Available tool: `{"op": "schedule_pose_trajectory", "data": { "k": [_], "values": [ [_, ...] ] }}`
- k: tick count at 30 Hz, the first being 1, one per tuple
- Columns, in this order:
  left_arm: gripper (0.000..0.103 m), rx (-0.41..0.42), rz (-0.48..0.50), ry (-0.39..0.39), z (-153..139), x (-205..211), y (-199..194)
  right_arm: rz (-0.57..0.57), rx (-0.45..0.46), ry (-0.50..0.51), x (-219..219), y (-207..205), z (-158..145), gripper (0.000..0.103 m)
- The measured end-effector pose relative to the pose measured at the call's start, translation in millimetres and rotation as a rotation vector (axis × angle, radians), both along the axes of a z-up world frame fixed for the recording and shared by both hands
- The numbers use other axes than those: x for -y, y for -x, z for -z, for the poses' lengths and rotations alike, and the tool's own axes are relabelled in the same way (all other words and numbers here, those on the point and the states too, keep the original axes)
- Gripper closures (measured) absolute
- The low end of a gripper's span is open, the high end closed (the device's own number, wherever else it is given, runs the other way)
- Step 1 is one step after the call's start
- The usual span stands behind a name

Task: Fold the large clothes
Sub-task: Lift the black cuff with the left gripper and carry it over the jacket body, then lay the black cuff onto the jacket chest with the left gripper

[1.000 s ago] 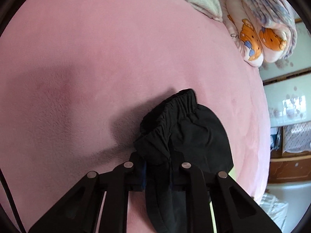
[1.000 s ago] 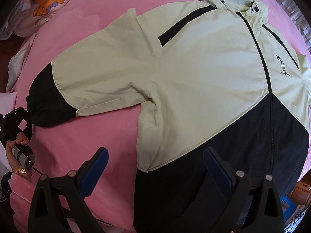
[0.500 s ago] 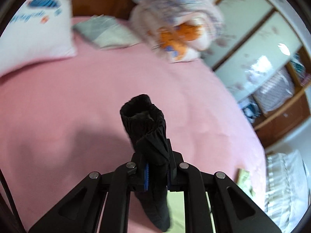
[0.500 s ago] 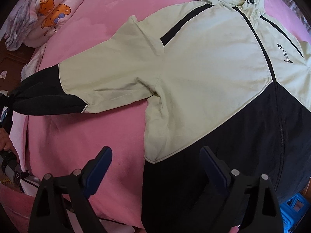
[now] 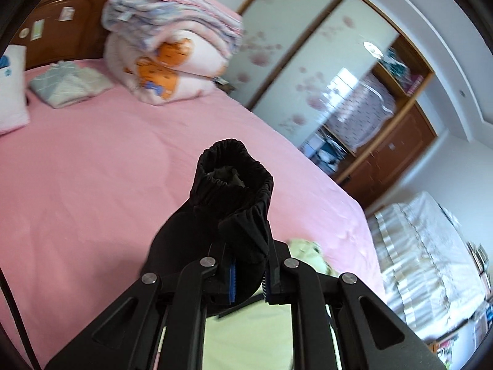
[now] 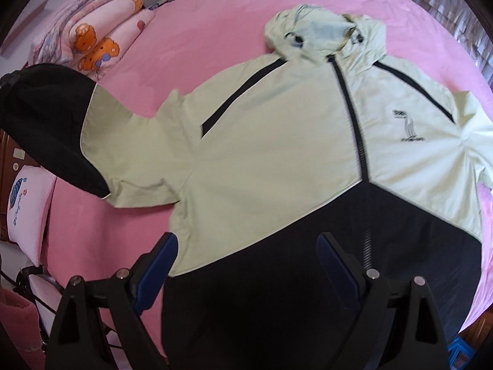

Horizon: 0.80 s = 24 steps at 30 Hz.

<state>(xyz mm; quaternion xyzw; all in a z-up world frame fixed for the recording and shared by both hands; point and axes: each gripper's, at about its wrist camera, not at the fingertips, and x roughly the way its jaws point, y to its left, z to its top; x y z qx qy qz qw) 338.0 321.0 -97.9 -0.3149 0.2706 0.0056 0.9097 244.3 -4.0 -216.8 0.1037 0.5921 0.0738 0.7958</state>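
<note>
Black cuff fabric fills the middle of the left wrist view: the left claw [image 5: 249, 280] is clamped on the elastic sleeve cuff [image 5: 234, 182] of the jacket, its blue pads pinching the dark cloth just below the gathered opening, which stands up toward 12 o'clock. Pale green jacket fabric shows under the claw at 6 o'clock. Beyond lies the pink bed [image 5: 92, 169], with a stack of folded quilts [image 5: 172, 49] at 11 o'clock against a wooden headboard [image 5: 71, 21], a folded grey cloth [image 5: 67, 84] at 10 o'clock and a white pillow [image 5: 10, 89] at the 9 o'clock edge. Sliding wardrobe doors [image 5: 308, 71] run across 1 to 2 o'clock.

Seen from the right wrist view, the right claw [image 6: 246, 262] hangs wide open and holds nothing; its jaws have just closed a little, with only the jacket lying below them. The jacket [image 6: 277, 141], pale green above and black below, lies front up and zipped on the bed [image 6: 215, 9], hood [image 6: 323, 34] toward 12 o'clock. Its black-ended sleeve [image 6: 52, 123] is raised off the bedding toward 9 o'clock. The quilts [image 6: 92, 40] sit at 10 o'clock, and a pink pillow [image 6: 27, 209] at 8 o'clock.
</note>
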Motion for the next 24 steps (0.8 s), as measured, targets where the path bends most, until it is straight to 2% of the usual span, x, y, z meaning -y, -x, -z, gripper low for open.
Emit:
{"op": "schedule_pose_trajectory", "data": {
  "k": [6, 10, 14, 18, 20, 24],
  "values": [
    [0.093, 0.011, 0.156, 0.015, 16.1, 113.5, -23.3, 0.008, 0.079, 0.016, 69.9, -20.1, -5.1, 0.011],
    [0.093, -0.04, 0.258, -0.029, 44.0, 184.4, -39.1, 0.015, 0.122, 0.029, 113.0, -34.9, 3.1, 0.011],
    [0.093, -0.106, 0.375, -0.01, 77.1, 247.3, -57.6, 0.039, 0.147, 0.043, 152.4, -47.6, 17.8, 0.011],
    [0.093, -0.193, 0.454, -0.052, 111.5, 289.2, -78.6, 0.095, 0.147, 0.043, 187.7, -54.3, 35.3, 0.011],
    [0.092, -0.228, 0.494, -0.048, 127.6, 302.2, -85.1, 0.121, 0.133, 0.043, 202.4, -57.3, 44.2, 0.011],
    [0.092, -0.348, 0.58, -0.037, 161.9, 327.8, -96.2, 0.167, 0.111, 0.04, 225.1, -60.2, 56.5, 0.011]
  ]
}}
